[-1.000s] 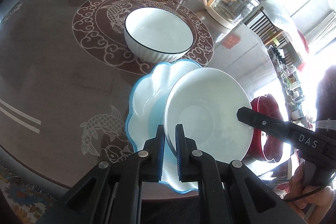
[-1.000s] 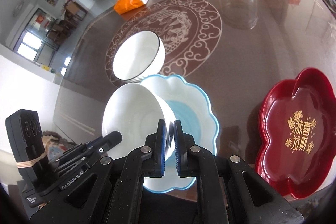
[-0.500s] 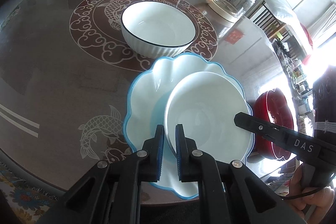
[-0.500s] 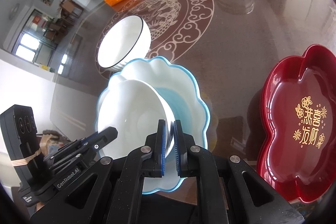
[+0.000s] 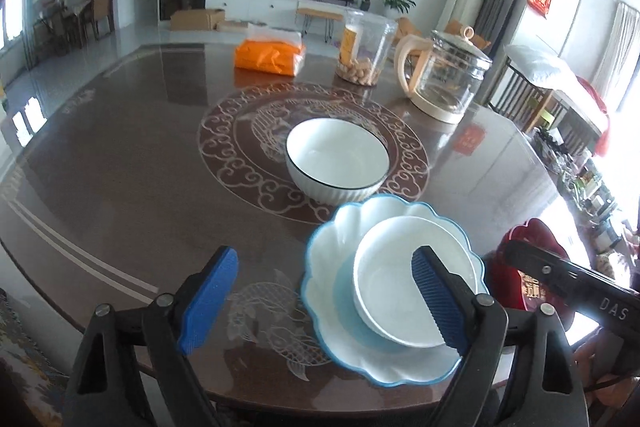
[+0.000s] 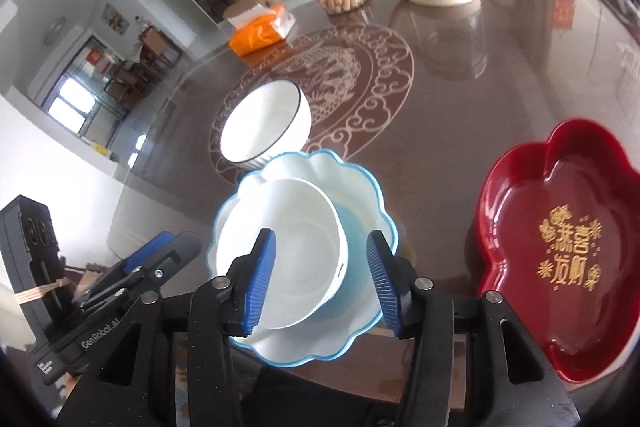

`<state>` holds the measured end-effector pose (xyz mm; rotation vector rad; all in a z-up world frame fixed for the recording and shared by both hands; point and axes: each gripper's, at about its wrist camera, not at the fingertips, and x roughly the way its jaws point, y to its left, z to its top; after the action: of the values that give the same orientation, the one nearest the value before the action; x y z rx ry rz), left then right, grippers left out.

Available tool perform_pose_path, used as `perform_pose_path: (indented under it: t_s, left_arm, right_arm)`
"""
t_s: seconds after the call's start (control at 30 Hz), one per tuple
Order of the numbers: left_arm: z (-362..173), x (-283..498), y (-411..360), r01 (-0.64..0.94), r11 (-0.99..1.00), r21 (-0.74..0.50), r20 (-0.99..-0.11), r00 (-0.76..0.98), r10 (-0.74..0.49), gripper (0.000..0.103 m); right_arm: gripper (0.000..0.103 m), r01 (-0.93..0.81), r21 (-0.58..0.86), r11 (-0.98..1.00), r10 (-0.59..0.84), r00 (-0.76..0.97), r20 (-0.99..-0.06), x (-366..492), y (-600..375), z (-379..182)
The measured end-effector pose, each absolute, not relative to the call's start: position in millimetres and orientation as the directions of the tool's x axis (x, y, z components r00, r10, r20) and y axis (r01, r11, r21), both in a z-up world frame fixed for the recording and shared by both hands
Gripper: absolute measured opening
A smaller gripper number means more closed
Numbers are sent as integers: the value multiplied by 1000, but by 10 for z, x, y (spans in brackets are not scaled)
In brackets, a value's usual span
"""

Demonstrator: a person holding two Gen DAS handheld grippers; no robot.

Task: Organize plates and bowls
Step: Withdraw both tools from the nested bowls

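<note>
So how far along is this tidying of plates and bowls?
Done: the plain white bowl sits in the blue-rimmed plate. In hand: nothing; left gripper and right gripper have just opened. Left: the dark-rimmed bowl and red dish stand apart.

Bright daylight, window glare, fisheye-bent edges

Left gripper (image 5: 324,303) jaws just opened, nothing between. Plain white ceramic bowl (image 5: 404,279) sits in blue-rimmed scalloped white plate (image 5: 340,255) near brown round table's (image 5: 140,167) near edge.
</note>
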<state>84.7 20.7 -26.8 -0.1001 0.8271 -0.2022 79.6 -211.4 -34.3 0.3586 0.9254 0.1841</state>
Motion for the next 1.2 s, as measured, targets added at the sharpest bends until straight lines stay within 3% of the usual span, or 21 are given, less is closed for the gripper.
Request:
perform_pose_path:
  t_s: [0.07,0.3,0.73,0.8,1.2]
  left_arm:
    - [-263,798,280,113,984,-141,-713,677,-180,92]
    - [-395,716,485,25,996,-86,-739,668,-81,92]
    - [-287,609,736,-49,989,-139,-704,707,-64,92]
    - [-302,624,746,-46,989,-142,-715,696,-70,92]
    - [-427,615,755,-58,986,-153,-741,667,-76,92]
  right_arm:
    - [68,-6,264,964,201,666,-718,633,-2045,-215]
    - [68,72,18,997,-45,778,-627,344,-1998,-141]
    - [69,141,28,990,-107,855,-507,-35,-1961,-107]
    - [73,145,24,989,-115,866,-487,-57,-1947,-90]
    - [75,138,31,990,-103,853,-512,-41,-1936,-171]
